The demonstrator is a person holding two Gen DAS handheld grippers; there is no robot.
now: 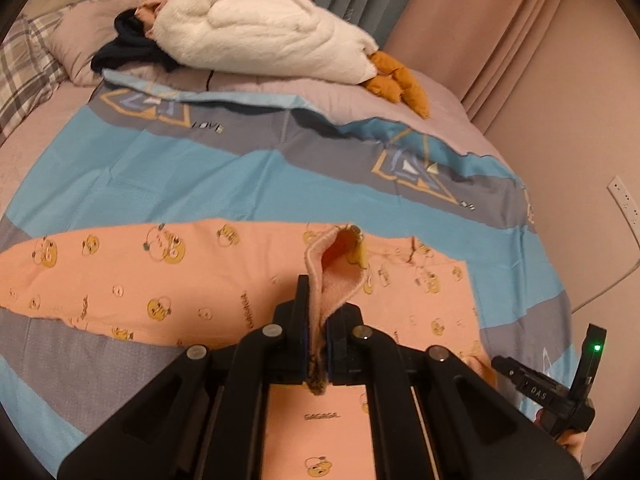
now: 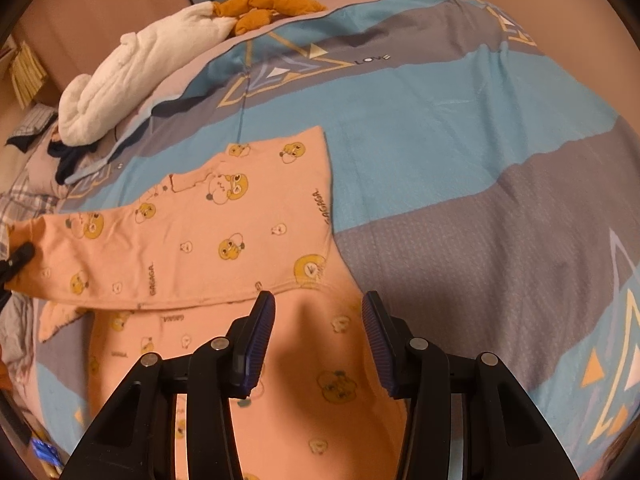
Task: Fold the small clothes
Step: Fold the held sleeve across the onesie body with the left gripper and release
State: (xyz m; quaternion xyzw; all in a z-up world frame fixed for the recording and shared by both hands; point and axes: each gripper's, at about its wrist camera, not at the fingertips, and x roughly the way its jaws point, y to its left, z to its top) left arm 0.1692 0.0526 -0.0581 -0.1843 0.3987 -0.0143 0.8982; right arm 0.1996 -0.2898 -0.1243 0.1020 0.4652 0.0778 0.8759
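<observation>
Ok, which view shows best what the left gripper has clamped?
The left wrist view: the left gripper is shut on a raised cuff of the pink garment, the fabric pinched between its fingers. The right wrist view shows only a dark tip at the garment's far left end, and the open right gripper.

Blue-grey striped bedspread (image 1: 168,172), pink curtains (image 1: 500,40), wall socket (image 1: 624,200), warm light

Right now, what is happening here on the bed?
A person with a gripper in each hand is folding a small peach garment printed with yellow ducks, spread on a blue and grey quilt. The left gripper is shut on a pinched fold of the fabric and lifts it. The right gripper is open and hovers over the garment. A white plush duck lies behind.
</observation>
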